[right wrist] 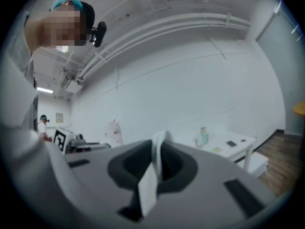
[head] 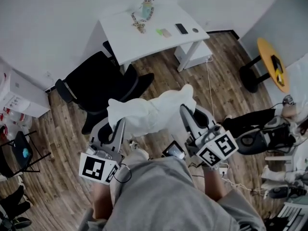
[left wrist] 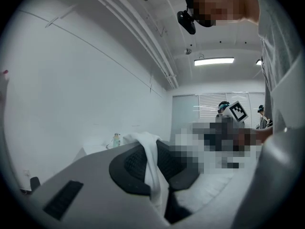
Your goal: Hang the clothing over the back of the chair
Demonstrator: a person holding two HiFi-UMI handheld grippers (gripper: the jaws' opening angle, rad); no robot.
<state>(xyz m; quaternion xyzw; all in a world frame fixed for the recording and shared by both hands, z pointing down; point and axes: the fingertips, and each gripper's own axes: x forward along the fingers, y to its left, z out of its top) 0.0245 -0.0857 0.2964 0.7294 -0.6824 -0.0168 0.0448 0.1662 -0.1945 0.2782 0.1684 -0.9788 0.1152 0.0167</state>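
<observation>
A white garment (head: 153, 110) hangs stretched between my two grippers in the head view, above the wooden floor. My left gripper (head: 118, 125) is shut on the garment's left edge; white cloth (left wrist: 151, 166) runs between its dark pads in the left gripper view. At the garment's right edge my right gripper (head: 184, 110) is shut too, with a fold of cloth (right wrist: 156, 168) pinched between its pads. A black office chair (head: 98, 88) stands just beyond the garment, to the left, by the white desk (head: 149, 32).
On the desk lie a bottle (head: 146, 7), a phone (head: 181, 29) and small items. A yellow round table (head: 273, 64) stands at right. A white cabinet (head: 19, 97) is at left. Equipment and cables (head: 269, 134) crowd the floor at lower right.
</observation>
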